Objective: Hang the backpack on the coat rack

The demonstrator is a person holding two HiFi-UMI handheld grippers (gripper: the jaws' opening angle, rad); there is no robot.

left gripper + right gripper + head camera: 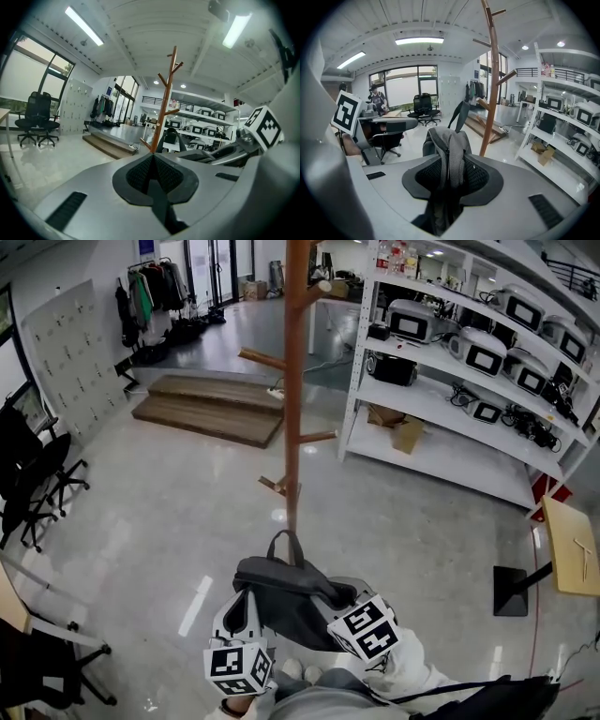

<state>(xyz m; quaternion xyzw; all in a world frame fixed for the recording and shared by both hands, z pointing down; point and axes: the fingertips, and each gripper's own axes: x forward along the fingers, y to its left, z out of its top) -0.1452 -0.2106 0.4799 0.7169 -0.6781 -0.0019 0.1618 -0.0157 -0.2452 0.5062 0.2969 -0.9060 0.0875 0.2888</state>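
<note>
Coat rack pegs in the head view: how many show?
4 pegs on the coat rack: upper right, left, right, low left. The frame cuts off the rack's top, so more may be hidden.

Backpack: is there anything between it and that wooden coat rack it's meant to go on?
Nothing visible does. The backpack is held a little short of the coat rack, with only bare floor between them. The rack's pegs are empty, and the white shelving stands off to the pole's right.

Dark grey backpack [291,606] off floor, top handle upright, near wooden coat rack [296,381].
</note>
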